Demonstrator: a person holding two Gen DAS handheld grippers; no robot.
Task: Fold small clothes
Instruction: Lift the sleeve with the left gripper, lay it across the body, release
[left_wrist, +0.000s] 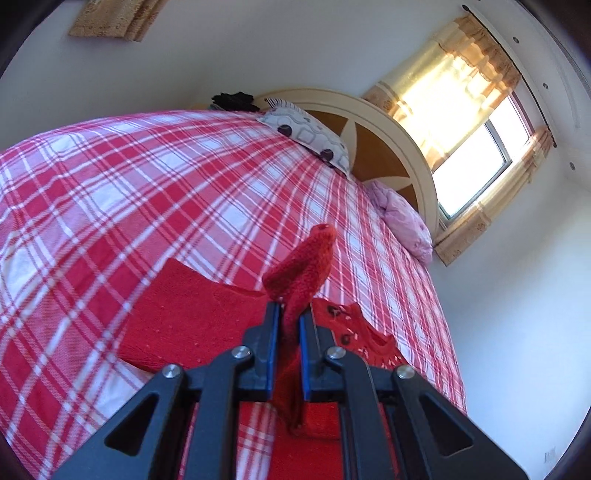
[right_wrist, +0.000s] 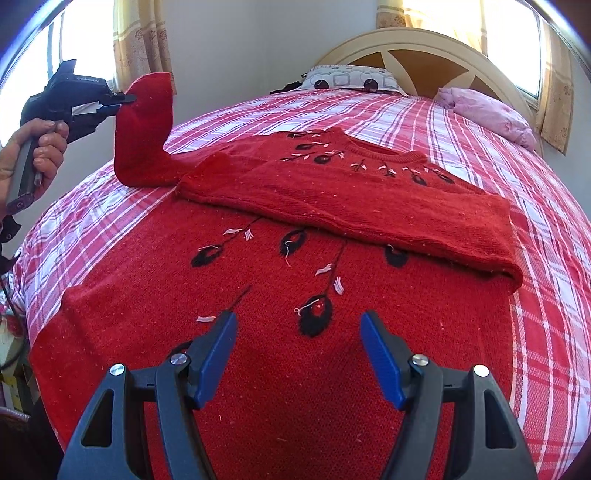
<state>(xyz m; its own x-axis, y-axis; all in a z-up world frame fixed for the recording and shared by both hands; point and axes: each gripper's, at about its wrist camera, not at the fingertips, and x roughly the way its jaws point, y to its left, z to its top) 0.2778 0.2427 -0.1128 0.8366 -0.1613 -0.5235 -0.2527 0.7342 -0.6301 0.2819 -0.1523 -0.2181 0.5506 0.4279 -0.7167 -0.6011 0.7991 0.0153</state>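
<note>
Left gripper (right_wrist: 131, 98) held up at far left by a bare hand (right_wrist: 35, 155) wrapped round its handle, jaws clamped nearly together, fingers pointing right; right gripper (right_wrist: 298, 328) low in the foreground, angled downward, blue pads (right_wrist: 218, 354) standing wide apart.

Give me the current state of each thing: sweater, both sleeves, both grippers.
Red sweater: flat on the plaid bedspread, front up.
Right sleeve: folded across the chest.
Left sleeve: lifted off the bed, not folded.
Left gripper: shut on the left sleeve.
Right gripper: open, empty, over the hem.
</note>
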